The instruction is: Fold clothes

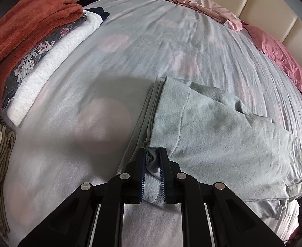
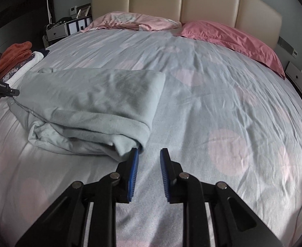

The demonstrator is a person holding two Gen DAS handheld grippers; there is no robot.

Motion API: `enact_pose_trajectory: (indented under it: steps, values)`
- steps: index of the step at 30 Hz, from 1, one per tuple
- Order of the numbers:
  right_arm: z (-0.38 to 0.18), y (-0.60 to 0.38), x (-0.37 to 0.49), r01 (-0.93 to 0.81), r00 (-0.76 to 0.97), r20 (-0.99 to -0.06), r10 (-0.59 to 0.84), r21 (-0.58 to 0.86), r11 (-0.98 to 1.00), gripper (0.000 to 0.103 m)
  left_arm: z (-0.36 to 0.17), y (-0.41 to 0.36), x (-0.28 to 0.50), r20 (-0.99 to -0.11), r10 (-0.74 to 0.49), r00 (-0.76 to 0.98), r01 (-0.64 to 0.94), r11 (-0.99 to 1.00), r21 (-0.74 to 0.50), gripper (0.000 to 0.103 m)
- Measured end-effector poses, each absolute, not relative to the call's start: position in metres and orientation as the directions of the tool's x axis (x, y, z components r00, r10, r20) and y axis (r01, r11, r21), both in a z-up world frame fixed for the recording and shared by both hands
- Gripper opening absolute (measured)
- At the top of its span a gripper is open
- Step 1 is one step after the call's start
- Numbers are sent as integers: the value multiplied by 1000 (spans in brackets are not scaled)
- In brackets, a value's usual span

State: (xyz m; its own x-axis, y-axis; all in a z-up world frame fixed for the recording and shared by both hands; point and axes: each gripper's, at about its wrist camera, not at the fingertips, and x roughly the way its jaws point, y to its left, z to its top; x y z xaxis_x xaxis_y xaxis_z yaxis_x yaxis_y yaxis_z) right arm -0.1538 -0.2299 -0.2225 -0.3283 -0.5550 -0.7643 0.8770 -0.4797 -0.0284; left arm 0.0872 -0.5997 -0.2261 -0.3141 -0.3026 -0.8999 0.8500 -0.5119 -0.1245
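Pale grey-green fleece garment (image 2: 93,103): half-folded on the heart-print bed (image 2: 223,94), well short of the pink pillows (image 2: 231,37). Left gripper (image 1: 153,160): clamped on its ribbed hem, likely anchoring it. Right gripper (image 2: 149,158): jaws parted, empty, just beside the garment's near corner.

The left gripper (image 1: 153,154) sits at six o'clock, its black fingers and blue pads pinched on a bunched edge of a pale green-grey garment (image 1: 212,127). The garment lies partly folded on a bed (image 1: 130,51) with a light sheet bearing faint pink patches, spreading toward four o'clock. At ten o'clock rests a pile of folded clothes: a rust-orange towel (image 1: 27,24) on top, a dark floral piece (image 1: 33,59), a white knit (image 1: 54,65). Pink pillows (image 1: 280,59) and a beige headboard (image 1: 270,10) line one to two o'clock.
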Motion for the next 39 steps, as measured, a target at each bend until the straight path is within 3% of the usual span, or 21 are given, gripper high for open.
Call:
enact_pose_trajectory:
  steps: [4,10,20,32,36,39]
  values:
    - [-224,-235,-158,871,-330,-755,-567,-12,-491,19,-227,-599,84,-899,-317,-304,846,-524,-101,15]
    - [-224,-235,-166,849,-314,-749,-583,54,-526,1,-229,-600,84,-898,-312,-310,842,-528,-107,15]
    - [-228,-212,-152,825,-283,-814,-508,63,-561,0,-230,-599,82,-899,-312,-308,841,-530,-104,16]
    - [-224,-193,-140,793,-215,-846,-487,140,-593,1,-226,-604,95,-896,-268,-354,845,-502,-184,17]
    - [-225,-182,-141,760,-184,-859,-478,184,-623,1,-220,-608,107,-893,-276,-356,865,-460,-203,30]
    - [-216,-170,-146,714,-173,-826,-536,270,-646,5,-212,-612,123,-883,-318,-345,896,-392,-209,34]
